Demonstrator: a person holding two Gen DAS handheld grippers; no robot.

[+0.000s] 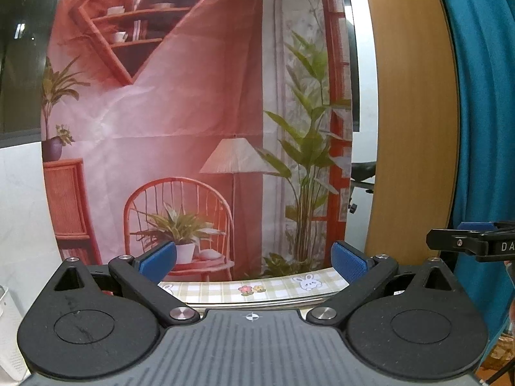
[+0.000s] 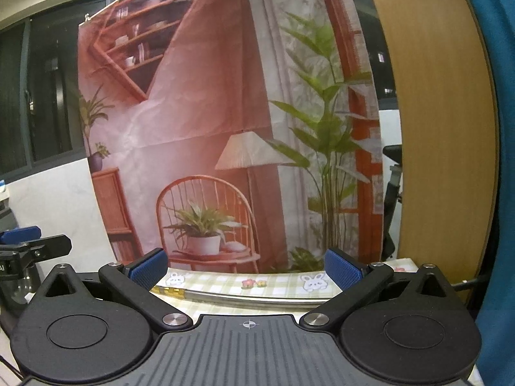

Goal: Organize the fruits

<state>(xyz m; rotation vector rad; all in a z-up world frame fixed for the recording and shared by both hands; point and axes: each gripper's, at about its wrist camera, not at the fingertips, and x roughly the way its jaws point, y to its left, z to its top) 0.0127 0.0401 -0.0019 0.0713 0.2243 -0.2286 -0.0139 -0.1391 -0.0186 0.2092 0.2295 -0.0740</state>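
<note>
**Both grippers raised and empty, no fruit in view**

The left gripper (image 1: 254,262) stands wide apart, its blue pads (image 1: 159,261) holding nothing. The right gripper (image 2: 246,268) is likewise spread wide and empty. Both are held level above the near edge of a table (image 2: 225,281) covered in a green checked cloth printed with rabbits and flowers. Behind the table hangs a printed backdrop (image 1: 193,112) showing a pink room with a chair, a lamp and plants. A wooden panel (image 1: 412,112) stands to the right. The fruits cannot be seen in either view.
</note>
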